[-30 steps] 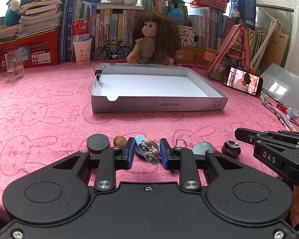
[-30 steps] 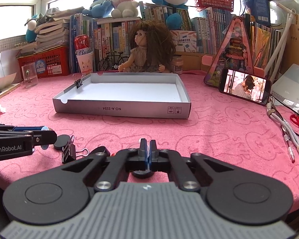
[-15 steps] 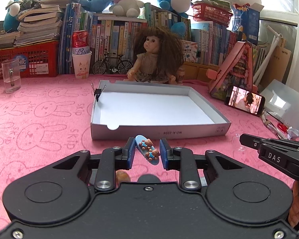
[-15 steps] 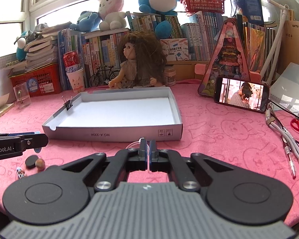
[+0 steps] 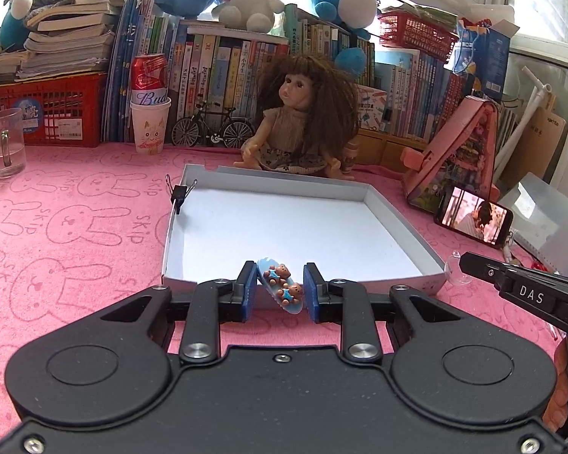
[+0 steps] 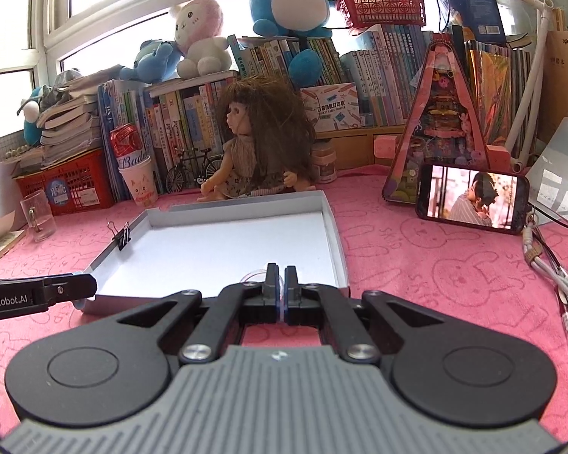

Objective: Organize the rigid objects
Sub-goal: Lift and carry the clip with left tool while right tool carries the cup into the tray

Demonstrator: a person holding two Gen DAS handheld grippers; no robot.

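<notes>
Left gripper [image 5: 276, 287] is clamped on a blue hair clip with two little bears [image 5: 281, 285], held above the near wall of the shallow white box [image 5: 303, 227]. Right gripper [image 6: 281, 295] is pinched tight on a small clear ring-like piece [image 6: 252, 277], hard to identify, also over the box's near edge. Inside, the box floor looks bare; only a black binder clip [image 5: 178, 197] sits on its left wall. Judging from this, sorting has barely begun: both pieces still need releasing into the box on the pink desk [image 5: 68, 249].
</notes>
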